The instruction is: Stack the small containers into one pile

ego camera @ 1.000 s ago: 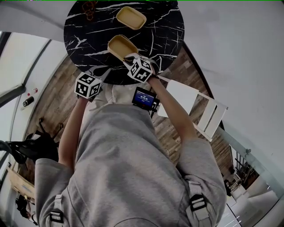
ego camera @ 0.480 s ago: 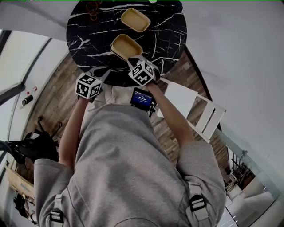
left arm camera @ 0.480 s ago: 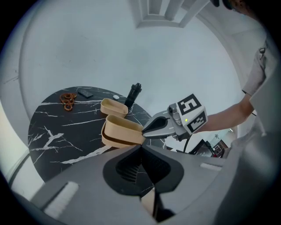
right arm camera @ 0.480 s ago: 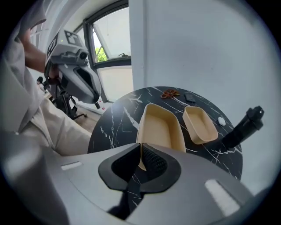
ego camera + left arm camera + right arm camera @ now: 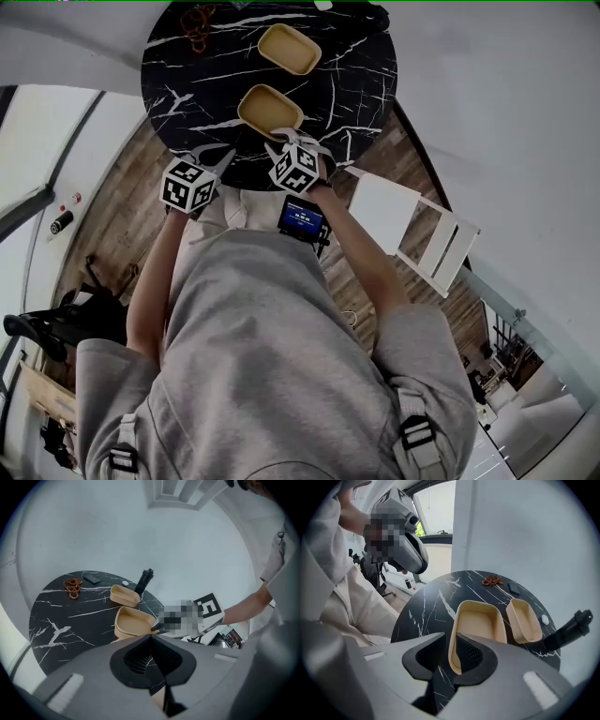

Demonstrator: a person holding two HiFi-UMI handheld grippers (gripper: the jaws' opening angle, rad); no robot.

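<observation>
Two tan containers sit apart on the round black marble table (image 5: 187, 84): a near one (image 5: 270, 108) (image 5: 480, 623) (image 5: 132, 623) and a far one (image 5: 289, 49) (image 5: 524, 620) (image 5: 124, 595). My right gripper (image 5: 281, 139) (image 5: 450, 637) is at the near container's front rim. Its jaws are opening: the rim stands between them, one jaw inside the container and one outside, neither pressing on it. My left gripper (image 5: 217, 155) (image 5: 151, 637) hovers at the table's near edge, left of that container, shut with nothing in it.
Brown ring-shaped pieces (image 5: 195, 21) (image 5: 72, 585), a small dark flat item (image 5: 91, 578) and a white dot (image 5: 544, 619) lie at the table's far side. A black stick (image 5: 144, 581) (image 5: 574, 625) stands behind the far container. A white chair (image 5: 412, 234) stands right of the person.
The right gripper's jaws have parted at the near container's rim, and the gripper has drawn back slightly toward the person. The left gripper has stayed where it was.
</observation>
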